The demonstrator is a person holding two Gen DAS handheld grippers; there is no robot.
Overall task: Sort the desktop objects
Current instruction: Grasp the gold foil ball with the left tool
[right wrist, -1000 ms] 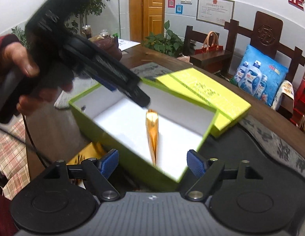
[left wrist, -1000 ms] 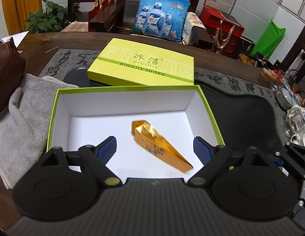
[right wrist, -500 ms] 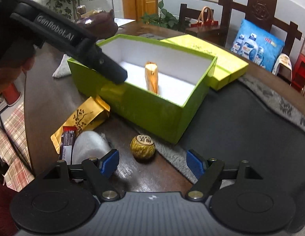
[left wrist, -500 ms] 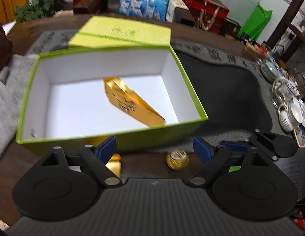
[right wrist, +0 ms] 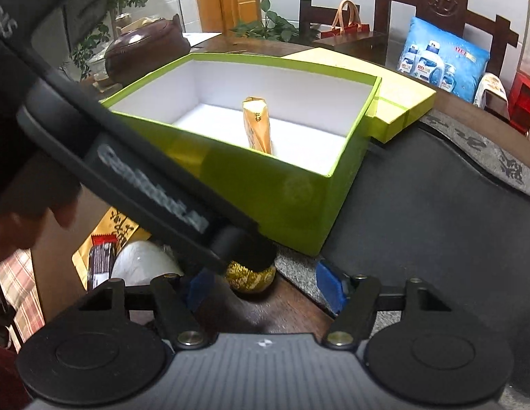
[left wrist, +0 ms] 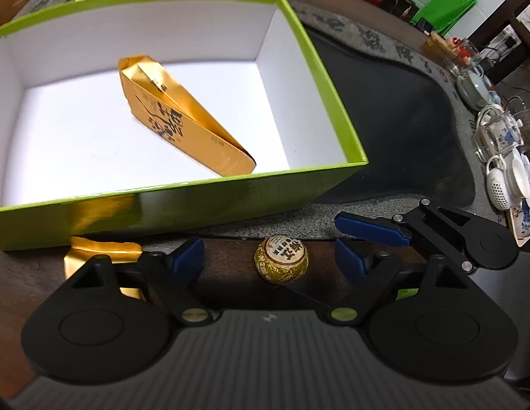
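Note:
A gold foil ball [left wrist: 281, 263] sits on the dark wood just in front of the green box [left wrist: 182, 205]. My left gripper [left wrist: 268, 260] hangs over the ball, open, with a blue pad on either side and clear of it. A gold tea packet [left wrist: 182, 119] lies inside the box. In the right wrist view the left gripper [right wrist: 241, 246] crosses from the upper left and half covers the ball [right wrist: 251, 278]. My right gripper [right wrist: 265, 288] is low beside it, jaws closing with the ball between them, pads not touching. One of its fingers [left wrist: 370, 231] shows at the right.
A second gold packet [right wrist: 118, 225], a dark snack bar [right wrist: 100, 256] and a white object [right wrist: 141, 263] lie left of the ball. The box lid [right wrist: 401, 102] lies behind the box. A black tea tray [left wrist: 401, 119] and glass and china tea ware [left wrist: 504, 157] fill the right.
Both grippers have come down from over the box to the gold ball in front of it. The right jaws have narrowed. The left gripper now covers part of the ball.

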